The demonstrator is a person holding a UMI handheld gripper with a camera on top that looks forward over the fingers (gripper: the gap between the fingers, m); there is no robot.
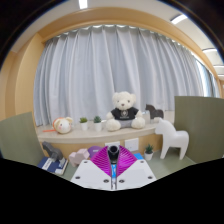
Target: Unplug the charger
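My gripper (112, 155) points at a window ledge, held up off any surface. Its two white fingers meet along the middle and the purple pads (98, 160) close in a V. A small black charger plug (112, 152) with a grey top end is pinched between the fingertips and stands upright there. No socket or cable shows; whatever lies below the fingers is hidden.
A white teddy bear (123, 108) sits on the ledge (60, 133) before grey curtains, with small potted plants (90, 123) and a round toy (63, 125) to its left. A white toy horse (172, 137) stands at the right. Books and a pink toy (78, 156) lie at the left.
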